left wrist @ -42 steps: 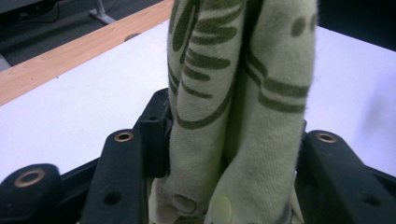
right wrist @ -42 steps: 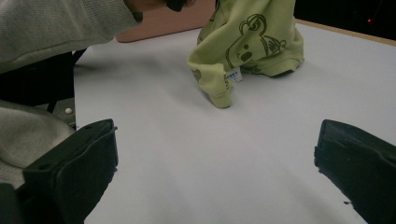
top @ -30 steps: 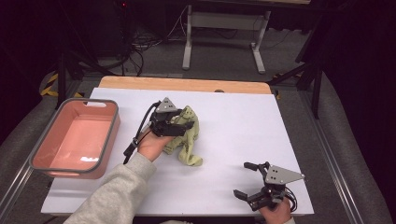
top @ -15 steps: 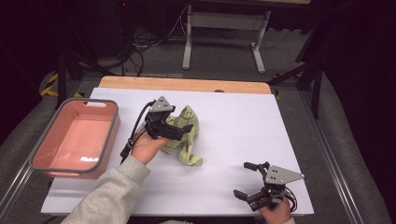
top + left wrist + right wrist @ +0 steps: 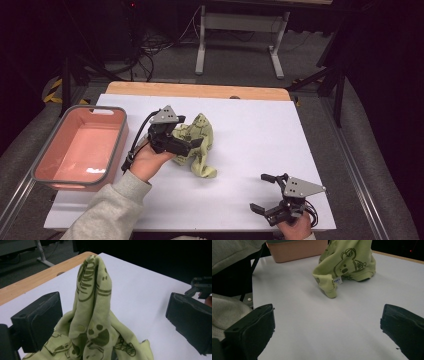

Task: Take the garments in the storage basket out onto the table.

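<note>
Pale green cloth with darker green cartoon prints, that's the garment (image 5: 196,142) you're working, bunched up a bit left of centre on the white table (image 5: 260,130). Compared with a second ago, your left gripper (image 5: 192,145) has slid left, toward 9 o'clock, and the top of the garment has shifted with it, so the heap is looking taller and more pulled together now. In the left gripper view the jaws are standing wide apart with a tall fold of the garment (image 5: 95,305) rising between them; the cloth is brushing the left jaw at most, so nothing is actually clamped.

Your right gripper (image 5: 267,192) is sitting at about 5 o'clock on the table, same spot as before, jaws spread wide and holding nothing. It's well apart from the garment.

The pink bin (image 5: 47,165) is staying put at 9 o'clock, just off the table's left edge.

Writing: there's a small white tag (image 5: 338,280) near the sleeve end in the right gripper view, blue print on it, too small to read. A koala-ish face is printed above it.
</note>
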`<state>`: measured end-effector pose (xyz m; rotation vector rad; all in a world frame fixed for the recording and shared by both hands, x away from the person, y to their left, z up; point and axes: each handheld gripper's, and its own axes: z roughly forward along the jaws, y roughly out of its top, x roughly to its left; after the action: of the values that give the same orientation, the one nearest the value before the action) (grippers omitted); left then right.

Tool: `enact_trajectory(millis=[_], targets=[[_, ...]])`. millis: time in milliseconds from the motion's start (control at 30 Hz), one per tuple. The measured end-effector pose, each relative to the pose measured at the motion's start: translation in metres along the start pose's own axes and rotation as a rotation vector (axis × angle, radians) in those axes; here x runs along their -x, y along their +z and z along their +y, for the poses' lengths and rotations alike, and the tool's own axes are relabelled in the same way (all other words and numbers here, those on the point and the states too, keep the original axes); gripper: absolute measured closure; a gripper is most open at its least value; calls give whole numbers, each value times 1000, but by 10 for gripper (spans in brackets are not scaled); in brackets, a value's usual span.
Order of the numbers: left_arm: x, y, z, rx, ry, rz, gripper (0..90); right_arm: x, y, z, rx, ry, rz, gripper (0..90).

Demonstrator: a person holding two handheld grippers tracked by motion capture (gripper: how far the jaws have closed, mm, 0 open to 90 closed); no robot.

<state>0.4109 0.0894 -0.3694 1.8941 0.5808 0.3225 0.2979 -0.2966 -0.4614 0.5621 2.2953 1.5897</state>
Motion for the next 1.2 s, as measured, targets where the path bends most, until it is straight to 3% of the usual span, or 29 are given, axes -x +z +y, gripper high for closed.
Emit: enact_trajectory(millis=[300,533,1033,1200], targets=[[3,-23,-11,15,13,-17,17,0,0,0,1,1,1,3],[2,-38,-23,32,-5,-16,17,0,1,0,3,1,2,3],[2,-60,-69,49,-24,-8,17,-1,1,0,4,2,3,3],[0,-65,-83,62,-50,-7,17,0,1,0,4,3,3,3]])
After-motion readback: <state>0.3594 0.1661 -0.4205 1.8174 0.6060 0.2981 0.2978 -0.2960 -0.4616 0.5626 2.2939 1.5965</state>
